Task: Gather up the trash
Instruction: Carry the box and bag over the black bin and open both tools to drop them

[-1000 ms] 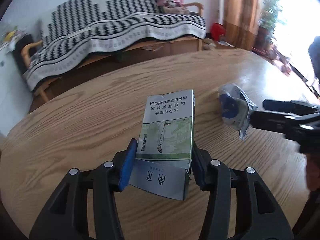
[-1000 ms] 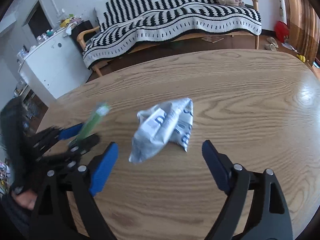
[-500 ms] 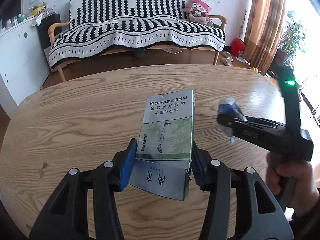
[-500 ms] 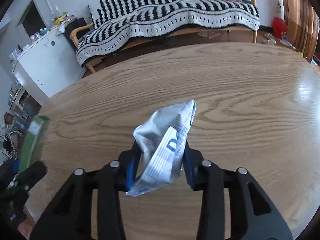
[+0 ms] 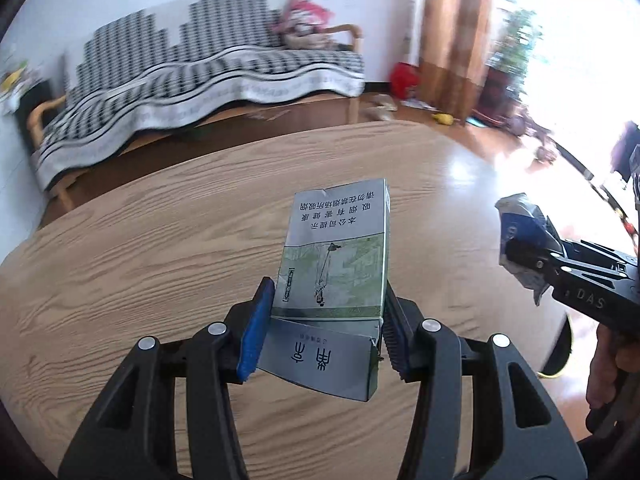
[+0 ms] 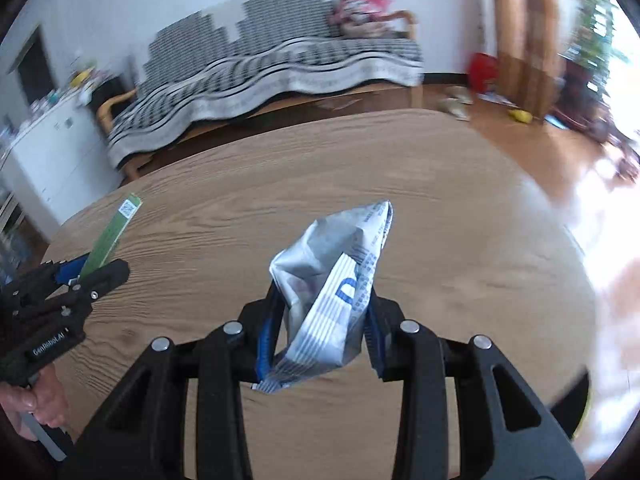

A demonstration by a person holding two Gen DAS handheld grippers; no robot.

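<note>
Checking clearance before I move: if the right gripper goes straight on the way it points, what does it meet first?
Probably the bare wooden table; the right gripper, holding the crumpled wrapper, points down at it. Depth unclear.

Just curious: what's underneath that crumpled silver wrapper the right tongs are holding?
Only bare wooden table shows below the wrapper, which hangs clear in the right tongs. The patch directly beneath it and the tongs is hidden.

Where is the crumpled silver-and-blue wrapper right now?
The crumpled wrapper is clamped in the right gripper, held above the wooden table. In the left wrist view it shows at the right edge, right of the cigarette pack.
</note>
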